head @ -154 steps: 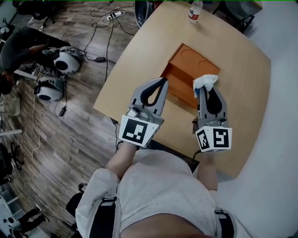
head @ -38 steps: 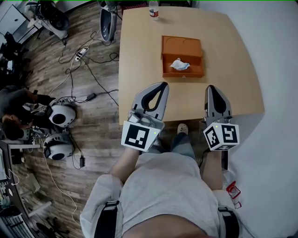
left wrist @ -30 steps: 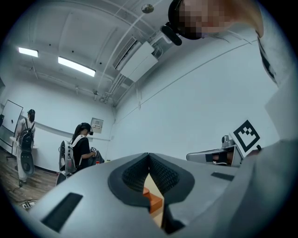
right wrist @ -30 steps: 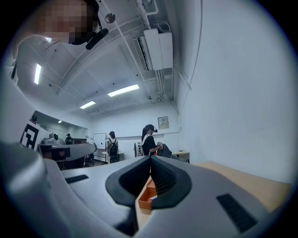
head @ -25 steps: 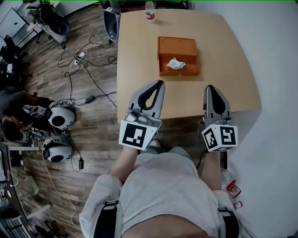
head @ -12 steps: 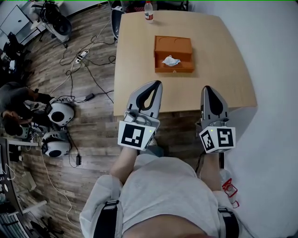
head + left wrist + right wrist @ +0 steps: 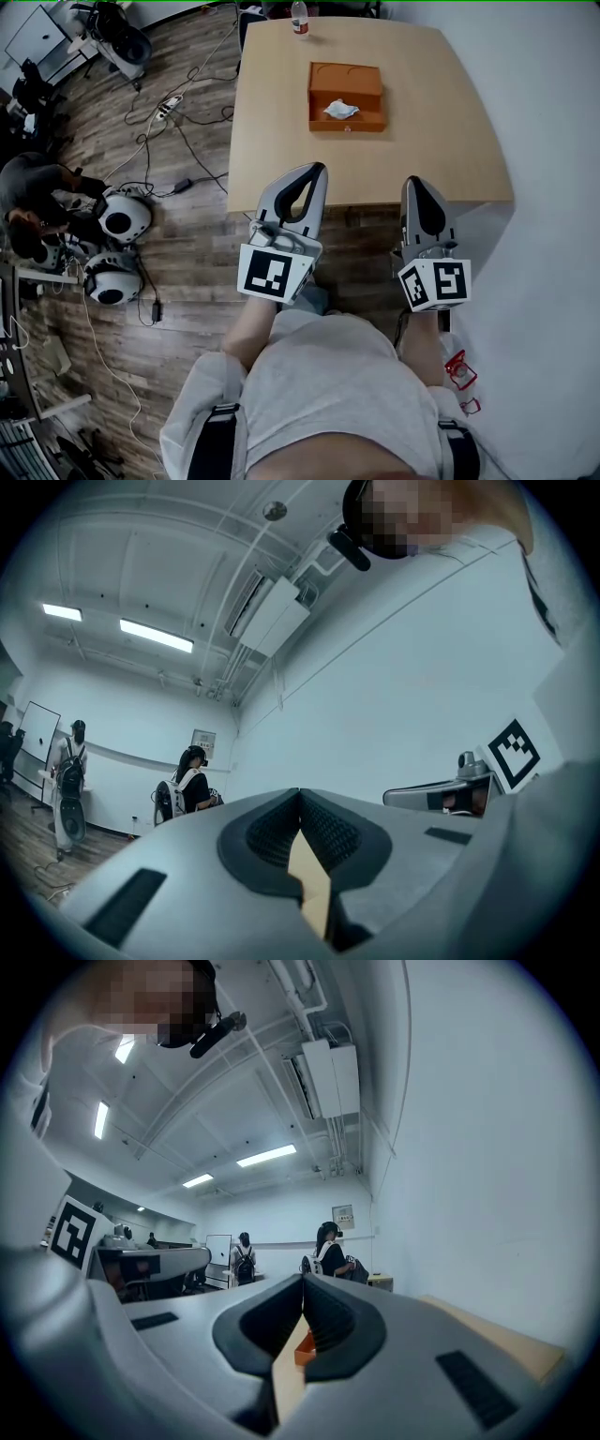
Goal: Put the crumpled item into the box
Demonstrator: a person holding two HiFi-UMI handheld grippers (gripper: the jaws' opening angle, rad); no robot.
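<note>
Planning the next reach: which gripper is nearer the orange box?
Left, narrowly. The left gripper hangs short of the orange box, about in line with its left end; the right gripper hangs short of it too, off to its right.

Crumpled item [image 7: 340, 110] in box [image 7: 346, 79] on table [image 7: 450, 112]

The white crumpled item [image 7: 341, 110] lies inside the orange box [image 7: 346, 74] on the wooden table [image 7: 450, 141], near a bottle [image 7: 298, 19].
</note>
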